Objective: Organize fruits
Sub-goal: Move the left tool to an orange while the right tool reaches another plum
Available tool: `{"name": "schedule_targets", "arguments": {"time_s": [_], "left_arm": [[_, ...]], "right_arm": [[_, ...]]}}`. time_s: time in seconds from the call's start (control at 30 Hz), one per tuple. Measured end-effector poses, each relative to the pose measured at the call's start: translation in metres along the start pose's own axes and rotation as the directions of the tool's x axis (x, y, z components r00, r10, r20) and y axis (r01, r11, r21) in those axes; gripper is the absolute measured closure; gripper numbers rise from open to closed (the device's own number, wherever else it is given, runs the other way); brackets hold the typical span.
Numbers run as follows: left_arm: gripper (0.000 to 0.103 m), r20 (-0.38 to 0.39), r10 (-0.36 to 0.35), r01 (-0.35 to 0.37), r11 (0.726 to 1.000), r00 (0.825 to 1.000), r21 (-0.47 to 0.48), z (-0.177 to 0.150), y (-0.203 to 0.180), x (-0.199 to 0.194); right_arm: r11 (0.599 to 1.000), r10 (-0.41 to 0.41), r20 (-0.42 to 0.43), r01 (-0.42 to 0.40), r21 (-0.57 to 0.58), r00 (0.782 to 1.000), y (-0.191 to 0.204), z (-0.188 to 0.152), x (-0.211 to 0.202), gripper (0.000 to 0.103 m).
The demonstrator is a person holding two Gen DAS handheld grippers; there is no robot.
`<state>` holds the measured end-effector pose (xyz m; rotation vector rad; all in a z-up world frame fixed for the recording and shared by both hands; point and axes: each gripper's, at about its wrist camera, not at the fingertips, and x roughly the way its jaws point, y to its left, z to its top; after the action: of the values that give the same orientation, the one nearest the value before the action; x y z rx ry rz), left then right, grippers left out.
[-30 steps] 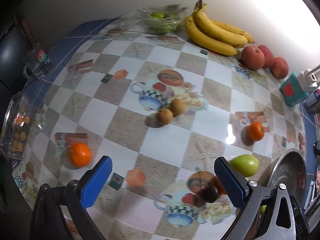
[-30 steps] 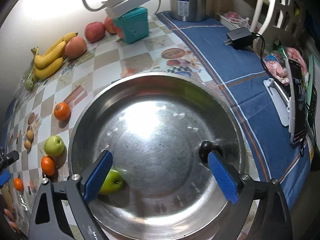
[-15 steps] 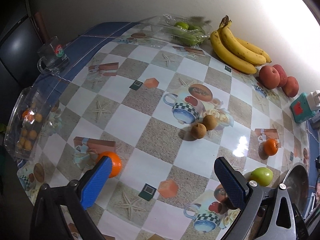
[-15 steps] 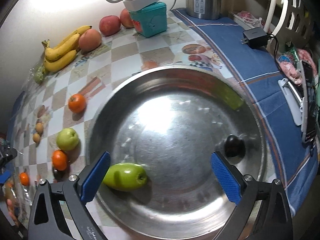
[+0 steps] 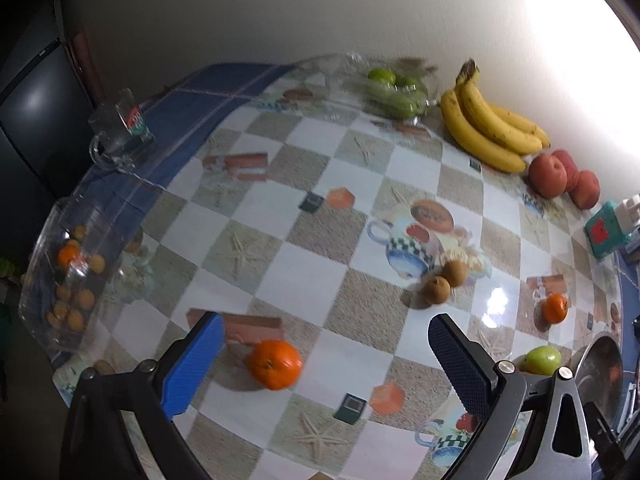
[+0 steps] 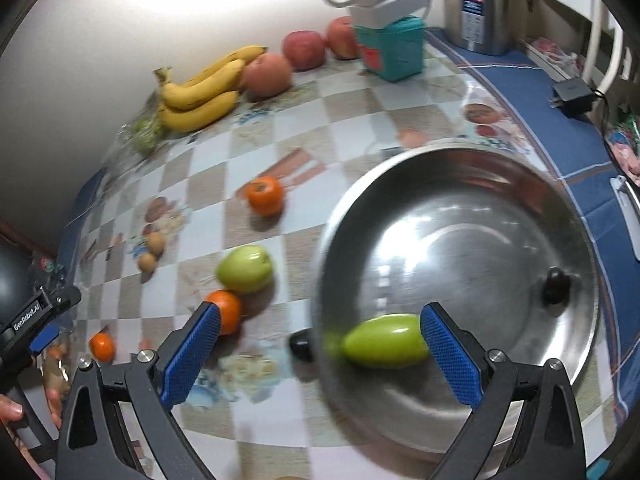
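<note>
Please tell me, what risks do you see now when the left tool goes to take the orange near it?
1. The orange is round and lies off-centre, near one finger of the open left tool; a one-sided touch may roll it away.
2. The clear plastic box of small fruits overhangs the table edge and could be knocked off.
3. The green fruit lies loose in the steel bowl; new fruit may bump it.

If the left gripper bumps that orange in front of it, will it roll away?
Probably, a little. The orange looks round and sits loose on a smooth, shiny tablecloth, so a nudge could send it rolling. It looks slightly flattened, so it may wobble and stop soon. The left gripper is open wide, so closing around it should catch it.
</note>
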<state>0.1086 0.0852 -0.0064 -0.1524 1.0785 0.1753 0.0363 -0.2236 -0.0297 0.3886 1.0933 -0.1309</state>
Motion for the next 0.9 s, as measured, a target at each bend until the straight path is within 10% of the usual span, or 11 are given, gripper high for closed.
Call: {"name": "schedule_targets", "arguments": {"time_s": [0.43, 0.9], "left_arm": [[0.000, 0.035, -0.031, 0.033, 0.998, 0.999, -0.048, 0.013, 0.049, -0.011], [0.000, -0.162, 0.019, -0.013, 0.999, 0.987, 0.040, -0.005, 0.040, 0.046]], "right_arm": [[0.993, 0.060, -0.066, -0.067, -0.096, 0.996, 0.078, -0.017, 0.021, 0.003], [0.996, 0.027, -0.164, -0.040, -0.082, 0.986, 0.095, -0.024, 0.063, 0.003]]}}
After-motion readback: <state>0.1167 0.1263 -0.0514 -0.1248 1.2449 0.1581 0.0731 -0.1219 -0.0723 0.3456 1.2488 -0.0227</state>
